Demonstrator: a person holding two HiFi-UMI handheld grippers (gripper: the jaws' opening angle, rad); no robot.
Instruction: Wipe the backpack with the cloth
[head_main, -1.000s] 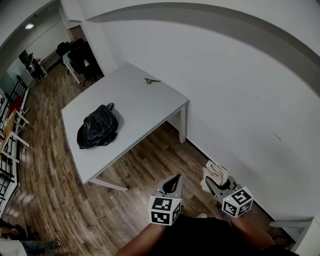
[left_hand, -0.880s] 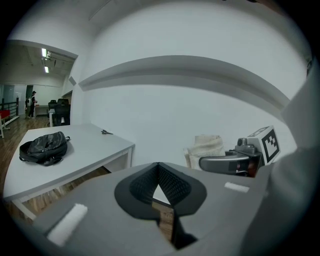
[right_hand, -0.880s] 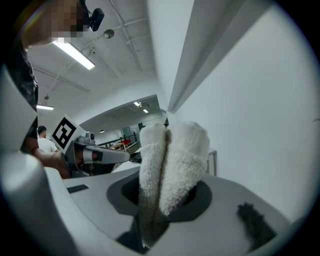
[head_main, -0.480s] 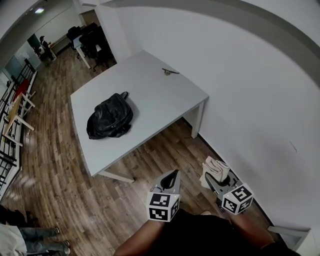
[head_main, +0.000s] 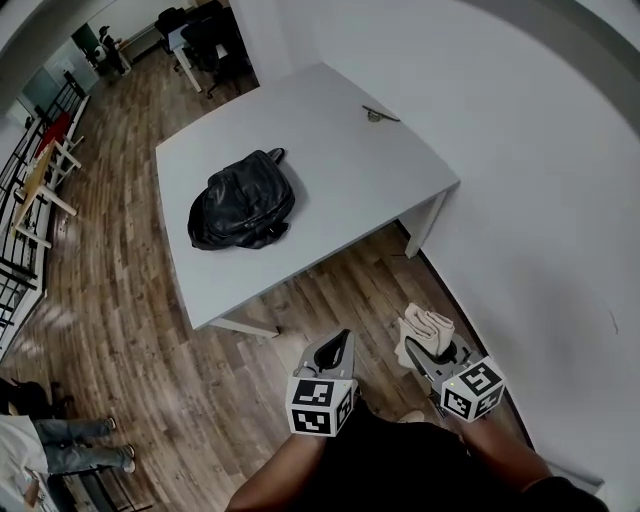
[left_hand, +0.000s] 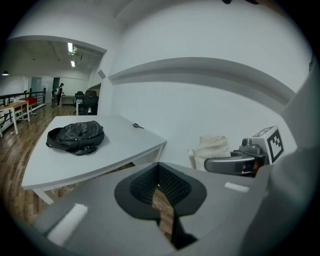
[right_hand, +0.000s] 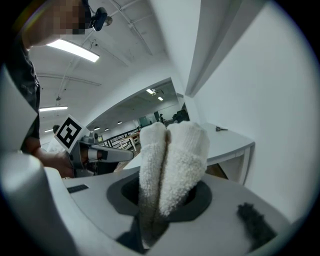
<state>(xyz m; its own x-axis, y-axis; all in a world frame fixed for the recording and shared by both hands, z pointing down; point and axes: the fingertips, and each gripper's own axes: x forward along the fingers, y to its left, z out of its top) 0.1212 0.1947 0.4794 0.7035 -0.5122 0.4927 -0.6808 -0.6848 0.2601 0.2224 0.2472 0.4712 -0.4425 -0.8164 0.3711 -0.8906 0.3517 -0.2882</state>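
A black backpack lies flat on a grey table, well ahead of both grippers; the left gripper view also shows the backpack. My left gripper hangs over the wooden floor short of the table's near edge, jaws shut with nothing between them. Beside it, my right gripper is shut on a folded off-white cloth. In the right gripper view the cloth stands up out of the jaws and hides their tips. The cloth also shows at the right of the left gripper view.
A small metal object lies near the table's far corner. A white wall runs along the right, close to the table leg. A person's legs show at lower left; railings and dark chairs stand farther off.
The table and backpack have drawn nearer and shifted right in the head view. Both grippers keep their places low in the view, the cloth still held.
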